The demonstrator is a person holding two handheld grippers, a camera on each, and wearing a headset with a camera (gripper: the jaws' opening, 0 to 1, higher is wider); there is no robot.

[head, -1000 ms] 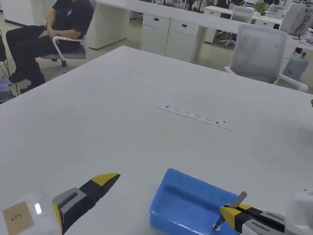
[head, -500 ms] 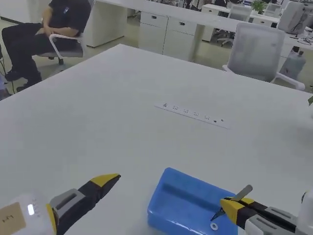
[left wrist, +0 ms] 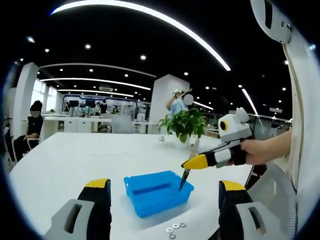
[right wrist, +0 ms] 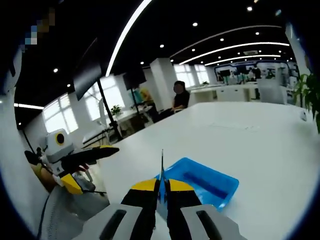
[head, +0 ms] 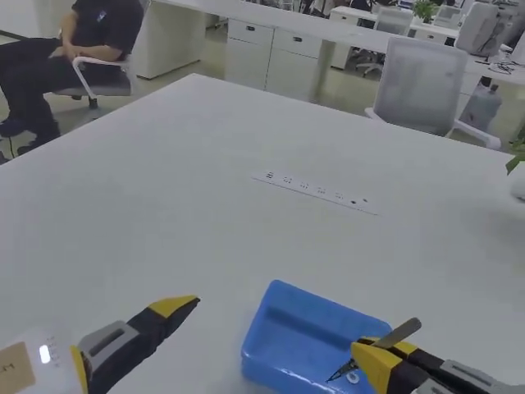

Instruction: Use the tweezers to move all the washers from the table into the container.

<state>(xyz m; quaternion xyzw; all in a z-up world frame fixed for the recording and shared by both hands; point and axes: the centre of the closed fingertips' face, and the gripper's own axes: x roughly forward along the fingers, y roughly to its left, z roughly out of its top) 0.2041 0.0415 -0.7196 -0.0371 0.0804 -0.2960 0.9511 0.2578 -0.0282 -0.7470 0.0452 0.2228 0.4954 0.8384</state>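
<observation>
Spotted a seated person far off at the left, beyond the white surface. Found the left gripper low at the near left, above the surface, and in its own view saw its jaws spread wide with nothing between them. Noted the blue container just right of it, resting on the surface with its open side up. From the left gripper view, made out a small cluster of washers lying loose on the surface just in front of the container's near wall and outside it. Saw a lone washer inside the container toward its right end, just beside the tweezers, which slanted down into that end. Could not tell whether the tip touched the floor of the container. Found the right gripper at the near right, jaws pinched tight on the tweezers – confirmed in its own view, the thin tweezers poking out over the container. Noted an inlaid socket strip mid-surface and a grey chair at the far right edge.
</observation>
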